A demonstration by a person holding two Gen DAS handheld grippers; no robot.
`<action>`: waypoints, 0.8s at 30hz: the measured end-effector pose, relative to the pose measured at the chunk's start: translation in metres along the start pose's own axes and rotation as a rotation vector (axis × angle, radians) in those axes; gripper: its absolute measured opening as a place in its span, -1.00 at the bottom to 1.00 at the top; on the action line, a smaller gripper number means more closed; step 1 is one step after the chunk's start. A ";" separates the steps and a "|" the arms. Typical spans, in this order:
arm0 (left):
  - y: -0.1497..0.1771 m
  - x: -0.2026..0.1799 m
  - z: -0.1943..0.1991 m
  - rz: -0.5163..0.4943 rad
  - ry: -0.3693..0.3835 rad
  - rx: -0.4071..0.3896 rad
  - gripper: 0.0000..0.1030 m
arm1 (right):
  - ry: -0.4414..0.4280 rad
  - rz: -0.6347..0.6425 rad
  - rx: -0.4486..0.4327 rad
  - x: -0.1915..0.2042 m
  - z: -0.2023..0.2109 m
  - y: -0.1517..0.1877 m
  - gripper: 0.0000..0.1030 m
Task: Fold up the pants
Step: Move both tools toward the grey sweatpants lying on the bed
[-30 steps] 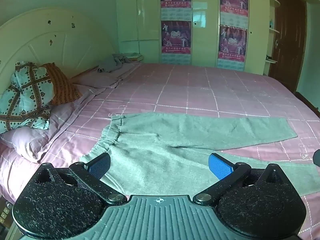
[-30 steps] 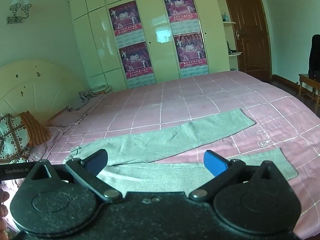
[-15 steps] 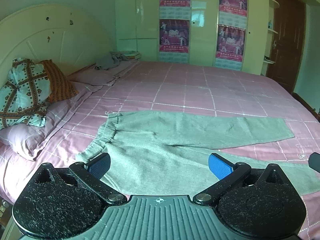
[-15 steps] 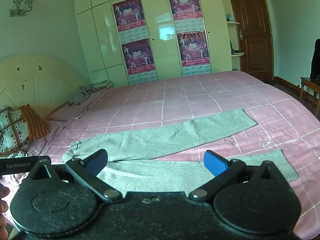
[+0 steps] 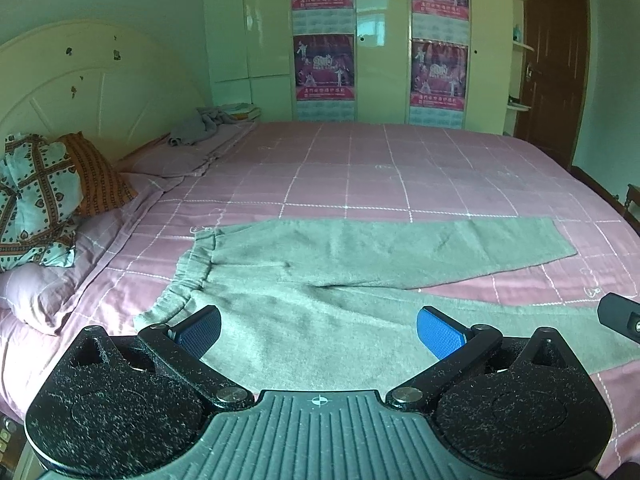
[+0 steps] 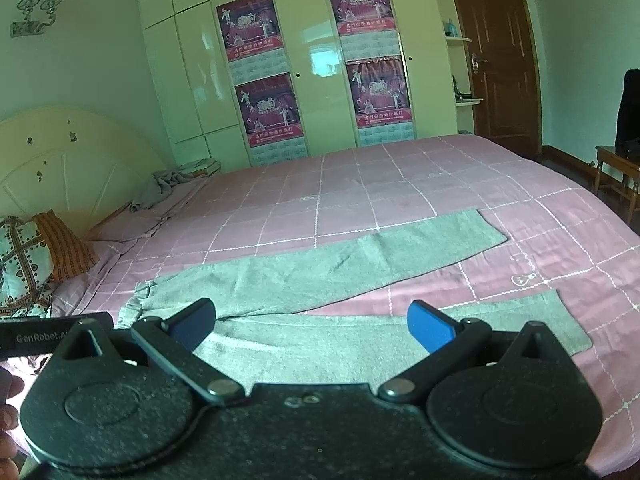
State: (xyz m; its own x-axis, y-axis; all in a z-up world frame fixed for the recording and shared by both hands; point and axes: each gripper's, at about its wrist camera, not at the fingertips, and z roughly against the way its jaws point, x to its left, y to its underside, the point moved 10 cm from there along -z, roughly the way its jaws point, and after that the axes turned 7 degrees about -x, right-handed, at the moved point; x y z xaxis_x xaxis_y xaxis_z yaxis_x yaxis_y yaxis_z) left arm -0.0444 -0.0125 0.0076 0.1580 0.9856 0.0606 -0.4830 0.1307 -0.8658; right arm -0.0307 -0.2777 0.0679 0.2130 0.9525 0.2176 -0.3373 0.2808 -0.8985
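Left wrist view: left gripper [image 5: 318, 330] sits at the bottom of the frame, jaws spread wide, nothing between them, blue pads [image 5: 439, 333] over grey fabric. Grey pants [image 5: 320, 276] lie flat mid-frame on the pink checked bed [image 5: 380, 168], waistband at left, both legs running right and splayed apart. Patterned pillows [image 5: 36, 196] at left edge, wardrobe with posters [image 5: 324, 68] at top. Right wrist view: right gripper [image 6: 312, 326] at bottom, jaws also wide apart and empty, above the near leg. Pants [image 6: 320, 276] cross the frame centre, far leg angling to upper right; wooden door [image 6: 496, 52] at upper right.
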 end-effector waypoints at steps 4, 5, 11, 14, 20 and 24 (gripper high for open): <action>0.002 0.001 -0.001 0.001 -0.004 0.003 1.00 | -0.001 -0.012 0.002 0.001 -0.004 0.001 0.99; 0.002 0.002 -0.002 0.002 -0.005 0.003 1.00 | 0.000 -0.014 0.014 0.001 -0.005 0.002 0.99; 0.003 0.009 -0.010 0.007 -0.005 0.013 1.00 | -0.002 -0.006 0.038 0.007 -0.010 0.005 0.99; 0.002 0.013 -0.014 0.021 0.000 0.009 1.00 | 0.001 0.001 0.045 0.008 -0.012 0.007 0.99; 0.004 0.018 -0.026 0.033 0.004 0.024 1.00 | -0.005 0.014 0.048 0.011 -0.018 0.007 0.99; 0.006 0.023 -0.041 0.038 0.002 0.044 1.00 | -0.011 0.023 0.064 0.017 -0.026 0.008 0.99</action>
State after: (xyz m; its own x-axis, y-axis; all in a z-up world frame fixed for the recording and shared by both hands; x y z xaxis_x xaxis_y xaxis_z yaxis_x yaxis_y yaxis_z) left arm -0.0084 0.0068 -0.0167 0.1406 0.9897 0.0269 -0.5263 0.0977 -0.8447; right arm -0.0055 -0.2622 0.0546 0.1948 0.9600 0.2013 -0.4004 0.2652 -0.8771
